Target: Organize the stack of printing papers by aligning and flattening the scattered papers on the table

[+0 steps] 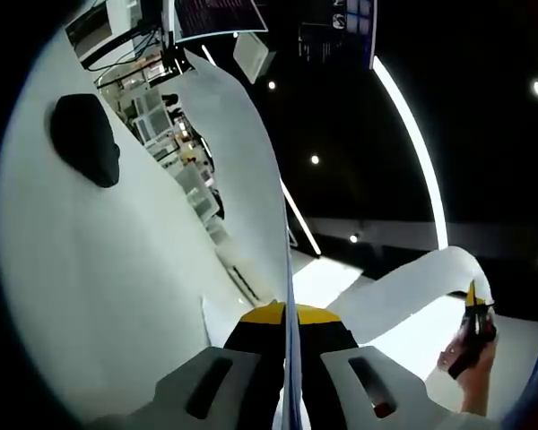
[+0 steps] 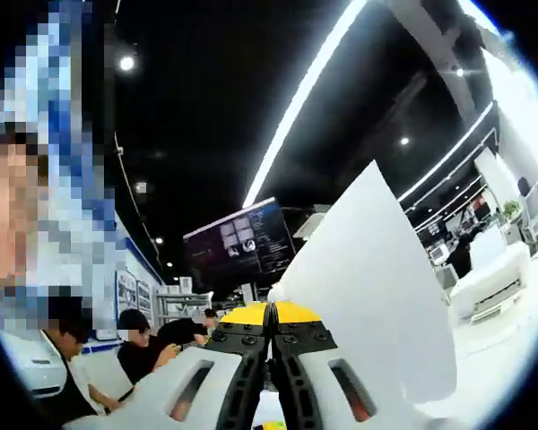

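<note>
Both tongs pinched on the papers, lifted off the table and held up in the air: left gripper jaws pressed together with the sheet edge running up between them, right gripper jaws closed tight on a sheet corner rising to its right. In left gripper view, right gripper seen at far end of the same curved sheet, held in a hand. Main risk, judged: thin edge grips, so any pull apart or twist between hands likely to tear or crease the paper, or slip a sheet out; bowed sheet suggests slack, sudden tensioning would wrinkle it. Cannot tell how many sheets are held, so loose ones could fan out and drop. Table surface not clearly visible from here, so setting down blind risks misalignment. Around: dark ceiling with light strips, wall monitor, seated people at lower left, white furniture at right; nothing obviously in the way of lowering
</note>
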`<state>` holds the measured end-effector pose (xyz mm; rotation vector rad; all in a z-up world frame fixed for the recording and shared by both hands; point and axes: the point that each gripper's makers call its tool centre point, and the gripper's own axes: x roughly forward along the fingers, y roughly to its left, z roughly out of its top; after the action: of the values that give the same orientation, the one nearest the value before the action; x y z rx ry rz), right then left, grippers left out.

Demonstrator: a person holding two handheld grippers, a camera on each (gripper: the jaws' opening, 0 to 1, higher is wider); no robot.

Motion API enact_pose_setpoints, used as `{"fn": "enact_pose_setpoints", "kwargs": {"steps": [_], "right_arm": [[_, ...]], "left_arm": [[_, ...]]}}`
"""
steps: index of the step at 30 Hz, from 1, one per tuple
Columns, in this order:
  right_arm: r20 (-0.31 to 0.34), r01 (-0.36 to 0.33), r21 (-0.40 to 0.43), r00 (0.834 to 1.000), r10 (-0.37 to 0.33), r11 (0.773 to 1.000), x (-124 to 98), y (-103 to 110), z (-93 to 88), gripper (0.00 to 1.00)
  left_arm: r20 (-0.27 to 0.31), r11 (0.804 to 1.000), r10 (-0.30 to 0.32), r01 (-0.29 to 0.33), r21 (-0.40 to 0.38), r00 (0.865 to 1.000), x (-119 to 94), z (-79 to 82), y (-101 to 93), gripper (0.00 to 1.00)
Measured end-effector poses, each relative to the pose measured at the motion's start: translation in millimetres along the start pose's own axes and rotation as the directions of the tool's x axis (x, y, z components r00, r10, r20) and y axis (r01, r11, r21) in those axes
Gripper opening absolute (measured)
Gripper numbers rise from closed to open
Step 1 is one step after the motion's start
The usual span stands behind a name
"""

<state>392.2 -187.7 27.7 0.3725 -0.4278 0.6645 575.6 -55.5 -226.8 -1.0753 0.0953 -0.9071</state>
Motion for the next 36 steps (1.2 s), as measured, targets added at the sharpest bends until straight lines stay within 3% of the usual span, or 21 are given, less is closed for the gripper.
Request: {"fn": "enact_pose_setpoints", "kwargs": {"steps": [5, 6, 9, 13, 15, 19, 22, 28, 36], "right_arm": [[0.031, -0.143, 0.089, 0.990, 0.141, 0.986, -8, 23, -16.1, 0.00], [0.029, -0.144, 0.092, 0.990, 0.141, 0.985, -9, 22, -18.6, 0.00], [-0.037, -0.155, 0.136, 0.986, 0.161, 0.978, -22, 16, -56.3, 0.00], [-0.119, -0.067, 0.198, 0.989, 0.092, 0.978, -48, -7, -109.9, 0.00], [-0.157, 0.014, 0.233, 0.987, 0.023, 0.972, -65, -28, -134.5, 0.00], [-0.217, 0.127, 0.266, 0.974, -0.070, 0.956, -86, -58, -161.9, 0.00], [-0.275, 0.216, 0.253, 0.951, -0.144, 0.943, -96, -79, -181.6, 0.00], [-0.309, 0.302, 0.233, 0.925, -0.224, 0.924, -97, -97, -200.7, 0.00], [-0.332, 0.334, 0.201, 0.908, -0.257, 0.921, -92, -104, -214.9, 0.00]], "left_arm": [[0.001, 1.000, -0.001, 0.001, -0.002, 1.000, 0, -0.1, -0.5, 0.06], [0.001, 1.000, -0.001, 0.001, -0.003, 1.000, 0, -0.1, -0.6, 0.06], [0.004, 1.000, -0.001, 0.001, -0.010, 1.000, -1, 0.5, -0.3, 0.06], [0.009, 1.000, 0.002, -0.002, -0.012, 1.000, -1, 1.5, 1.1, 0.06], [0.007, 1.000, -0.001, 0.001, -0.009, 1.000, -1, 1.1, 0.2, 0.06], [0.005, 1.000, -0.001, 0.001, -0.008, 1.000, -2, 1.2, 0.1, 0.06], [0.007, 1.000, -0.001, 0.001, -0.011, 1.000, -2, 1.6, 0.3, 0.06], [0.004, 1.000, 0.002, -0.002, -0.011, 1.000, -1, 1.4, 0.8, 0.06], [-0.001, 1.000, 0.001, -0.001, -0.008, 1.000, -1, 0.9, 0.8, 0.06]]}}
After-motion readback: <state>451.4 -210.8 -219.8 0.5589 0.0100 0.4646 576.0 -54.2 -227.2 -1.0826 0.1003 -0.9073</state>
